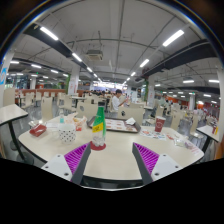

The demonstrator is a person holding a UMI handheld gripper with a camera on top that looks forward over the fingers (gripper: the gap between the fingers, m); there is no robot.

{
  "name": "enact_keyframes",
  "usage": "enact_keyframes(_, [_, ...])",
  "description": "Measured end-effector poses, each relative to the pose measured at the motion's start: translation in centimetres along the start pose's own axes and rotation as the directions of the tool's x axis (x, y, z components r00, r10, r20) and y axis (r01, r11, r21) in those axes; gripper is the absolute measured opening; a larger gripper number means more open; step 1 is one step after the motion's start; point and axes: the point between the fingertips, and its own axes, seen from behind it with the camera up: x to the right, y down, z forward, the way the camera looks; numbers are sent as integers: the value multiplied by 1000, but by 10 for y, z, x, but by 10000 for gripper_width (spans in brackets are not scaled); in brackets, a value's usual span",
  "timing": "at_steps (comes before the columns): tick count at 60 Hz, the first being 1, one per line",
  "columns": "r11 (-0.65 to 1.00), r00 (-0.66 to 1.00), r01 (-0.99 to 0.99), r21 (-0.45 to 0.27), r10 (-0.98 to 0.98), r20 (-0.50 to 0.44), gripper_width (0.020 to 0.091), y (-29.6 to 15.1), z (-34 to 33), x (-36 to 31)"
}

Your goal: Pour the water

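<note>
Fingers of the gripper sit nearest, spread wide with nothing between them, each faced with a ribbed magenta pad that looks rubbery and made for grip. Held level and back from the round table, the tool seems to be lining up rather than reaching; my guess is that the pour has not begun.

Just ahead of the fingers, a little toward the left one, stands a bottle, upright near the table's front edge. It is slim and smooth, with a green body, a red band low down and a pale cap, plastic by the look of it. This is most likely what the task wants picked up, and it has open tabletop around it, which leaves room for the fingers to come at it from either side.

The tabletop itself is pale, matte and flat, a plain laminate surface.

Farther back, things sit around the table's far half. A pink cup stands off to the right, well apart from the bottle, a likely place for the water to go. A flat tray lies behind the bottle, and a light blue box rests to the left; what it holds I cannot tell.

Beyond, a person sits at another table under long ceiling lights.
</note>
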Motion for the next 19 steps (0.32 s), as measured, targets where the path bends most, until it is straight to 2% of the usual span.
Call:
enact_keyframes(7, [999,999,36,16,-36,-1,847,-1,-32,-5])
enact_keyframes(19, [999,998,41,24,-40,-51,842,5,-43,2])
